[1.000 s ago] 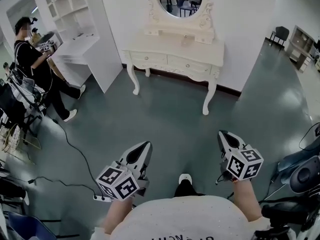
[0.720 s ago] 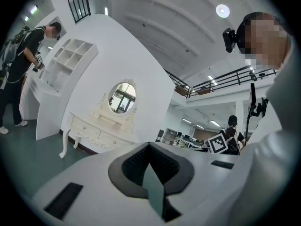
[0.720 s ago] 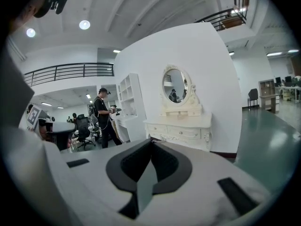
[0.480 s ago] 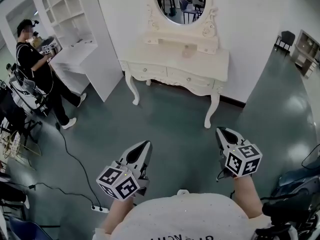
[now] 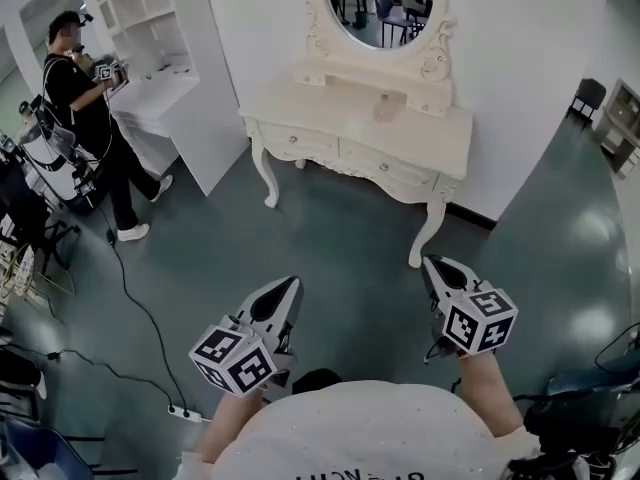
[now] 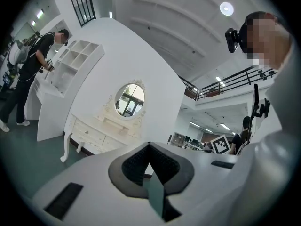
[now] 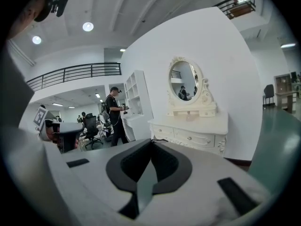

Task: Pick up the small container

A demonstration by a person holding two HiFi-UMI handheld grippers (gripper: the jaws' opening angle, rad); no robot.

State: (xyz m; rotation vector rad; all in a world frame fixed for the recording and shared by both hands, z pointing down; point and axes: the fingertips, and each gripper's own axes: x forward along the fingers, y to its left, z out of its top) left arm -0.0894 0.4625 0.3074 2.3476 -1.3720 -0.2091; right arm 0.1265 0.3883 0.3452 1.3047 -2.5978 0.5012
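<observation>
Small pale container (image 5: 385,111): on ornate cream dressing table (image 5: 330,108), below oval mirror (image 5: 385,3). Grey-green floor (image 5: 340,228) lies between it and the grippers. Person in black (image 5: 85,98) stands by white shelving (image 5: 150,28). Left gripper (image 5: 290,286) and right gripper (image 5: 435,265): held forward, well apart, jaws closed together, nothing held. Container shape too small to tell.

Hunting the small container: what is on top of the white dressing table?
A small pale container stands on the dressing table, before the oval mirror. Shut drawers hide their contents.
</observation>
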